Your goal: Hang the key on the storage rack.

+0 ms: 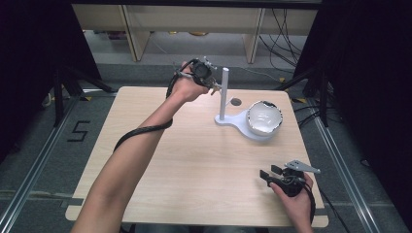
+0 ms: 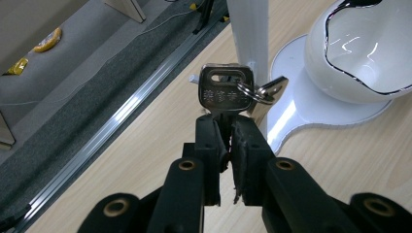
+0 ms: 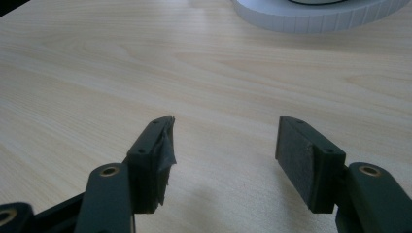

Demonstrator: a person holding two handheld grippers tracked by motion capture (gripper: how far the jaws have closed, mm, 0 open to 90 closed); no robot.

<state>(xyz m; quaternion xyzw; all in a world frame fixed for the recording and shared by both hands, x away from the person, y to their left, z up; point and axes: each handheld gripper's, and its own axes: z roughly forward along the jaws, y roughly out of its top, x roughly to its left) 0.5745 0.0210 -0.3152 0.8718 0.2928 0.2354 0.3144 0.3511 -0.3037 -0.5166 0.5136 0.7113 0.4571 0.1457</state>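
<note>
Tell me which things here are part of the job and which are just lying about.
In the job, as far as I can judge:
- key, pinched in the left claw
- white stand with a post
- white bowl on the stand's base

Lying about:
- right claw, open, idle over the table
- shelving beyond
- yellow objects on the floor

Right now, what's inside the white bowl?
The bowl looks empty: its inside shows plain shiny white in the high view. In the left gripper view, the near wall hides the very bottom. It sits on the white stand beside the post.
</note>
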